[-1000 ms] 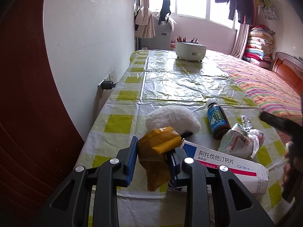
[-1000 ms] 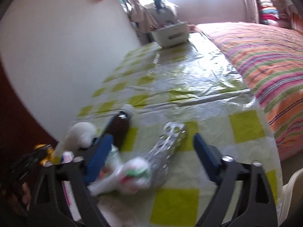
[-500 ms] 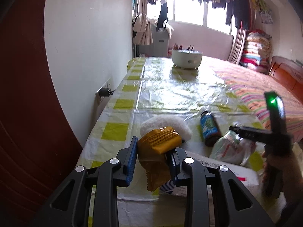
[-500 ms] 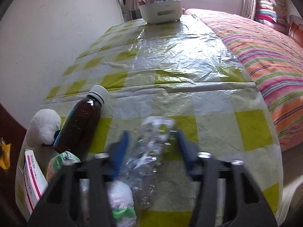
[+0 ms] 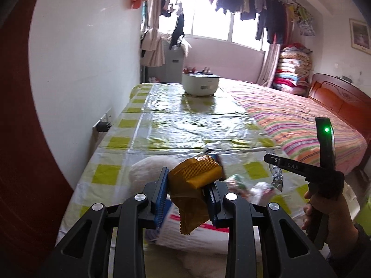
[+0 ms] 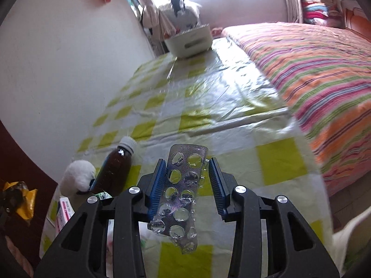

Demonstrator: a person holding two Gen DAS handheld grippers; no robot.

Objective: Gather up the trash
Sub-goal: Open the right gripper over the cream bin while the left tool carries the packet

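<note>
Both your grippers hold trash above the table.

Your left gripper is closed narrow on a crumpled yellow wrapper, lifted over the checked tablecloth. A white fluffy ball and a brown bottle lie on the cloth between. Your right gripper has its pads against an empty blister pack, which stands tilted and is raised off the cloth; the striped bed is at the right.
</note>
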